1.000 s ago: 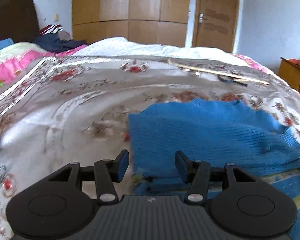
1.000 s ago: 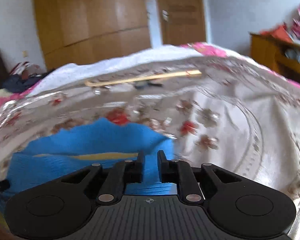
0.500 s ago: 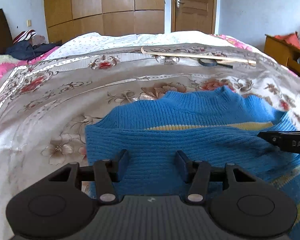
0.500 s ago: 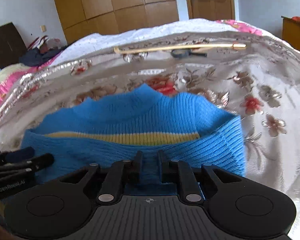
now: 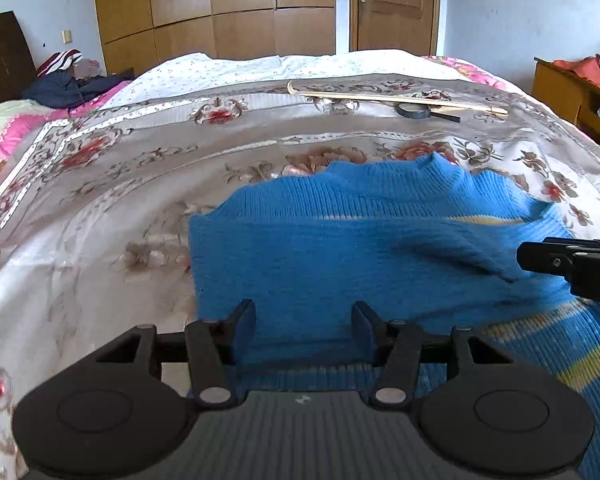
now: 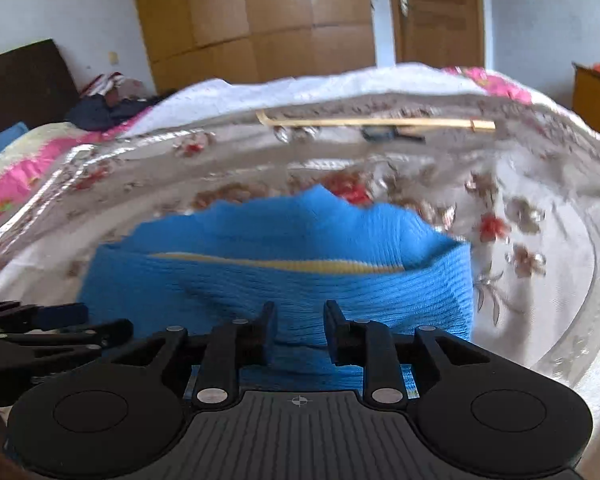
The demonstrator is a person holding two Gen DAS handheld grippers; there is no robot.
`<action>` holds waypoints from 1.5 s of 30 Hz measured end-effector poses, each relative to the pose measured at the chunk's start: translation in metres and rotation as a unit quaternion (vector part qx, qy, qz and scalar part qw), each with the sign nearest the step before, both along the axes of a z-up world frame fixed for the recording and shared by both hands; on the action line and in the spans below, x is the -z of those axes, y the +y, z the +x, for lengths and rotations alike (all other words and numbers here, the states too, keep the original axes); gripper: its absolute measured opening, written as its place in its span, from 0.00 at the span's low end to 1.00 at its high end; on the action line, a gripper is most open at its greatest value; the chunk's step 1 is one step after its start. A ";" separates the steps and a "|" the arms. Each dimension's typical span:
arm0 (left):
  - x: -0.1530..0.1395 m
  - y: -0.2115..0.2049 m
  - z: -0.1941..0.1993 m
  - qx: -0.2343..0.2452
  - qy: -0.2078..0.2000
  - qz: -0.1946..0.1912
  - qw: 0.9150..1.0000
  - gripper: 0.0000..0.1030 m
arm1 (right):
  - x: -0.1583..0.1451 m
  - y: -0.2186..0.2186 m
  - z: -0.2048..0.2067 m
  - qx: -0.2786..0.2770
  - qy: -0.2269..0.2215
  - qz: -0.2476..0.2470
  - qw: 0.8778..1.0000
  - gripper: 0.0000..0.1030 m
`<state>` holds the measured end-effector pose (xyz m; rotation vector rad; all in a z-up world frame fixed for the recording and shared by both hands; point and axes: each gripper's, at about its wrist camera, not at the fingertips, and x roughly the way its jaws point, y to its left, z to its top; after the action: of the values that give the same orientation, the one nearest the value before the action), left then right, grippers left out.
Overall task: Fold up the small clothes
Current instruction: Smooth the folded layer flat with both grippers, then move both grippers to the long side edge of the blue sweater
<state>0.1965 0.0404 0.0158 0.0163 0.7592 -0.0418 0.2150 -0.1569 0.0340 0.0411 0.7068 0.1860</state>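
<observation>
A blue knit sweater point(image 5: 340, 248) with yellow stripes lies folded on the floral bedspread point(image 5: 100, 208); it also shows in the right wrist view point(image 6: 284, 272). My left gripper point(image 5: 304, 320) is open, its jaws apart over the sweater's near left edge. My right gripper point(image 6: 298, 322) is open, with a fold of the sweater lying between its parted jaws. The right gripper shows at the right edge of the left wrist view point(image 5: 572, 268), and the left gripper at the left of the right wrist view point(image 6: 48, 332).
A long wooden stick point(image 5: 396, 100) and a dark magnifier-like object point(image 5: 420, 112) lie across the far part of the bed. Dark clothes point(image 5: 64, 88) are piled far left. A wooden cabinet point(image 5: 572, 88) stands at the right; wardrobes and a door are behind.
My right gripper's jaws have opened from nearly shut on the sweater. Both grippers drew back slightly toward the sweater's near edge; the right view is motion-blurred.
</observation>
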 end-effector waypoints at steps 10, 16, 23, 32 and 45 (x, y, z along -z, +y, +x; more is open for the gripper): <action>0.004 -0.002 -0.018 0.003 0.021 0.004 1.000 0.64 | 0.008 -0.001 -0.016 -0.006 0.035 -0.007 0.999 0.29; 0.009 -0.003 -0.033 0.009 0.030 0.010 0.999 0.64 | 0.023 -0.008 -0.025 0.003 0.079 -0.013 0.997 0.30; 0.006 0.004 -0.057 0.011 0.033 0.007 0.999 0.64 | 0.015 -0.016 -0.048 -0.006 0.079 -0.002 0.997 0.31; -0.004 0.020 -0.105 0.019 0.049 -0.021 0.998 0.64 | 0.007 -0.039 -0.090 -0.009 0.097 0.005 0.995 0.38; -0.007 0.046 -0.190 0.023 0.106 -0.073 0.991 0.65 | 0.000 -0.102 -0.172 0.028 0.130 0.025 0.991 0.41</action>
<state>0.0069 0.0863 0.0230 -0.1110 0.9660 -0.1438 0.0430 -0.2589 0.0341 0.1351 0.9599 0.1448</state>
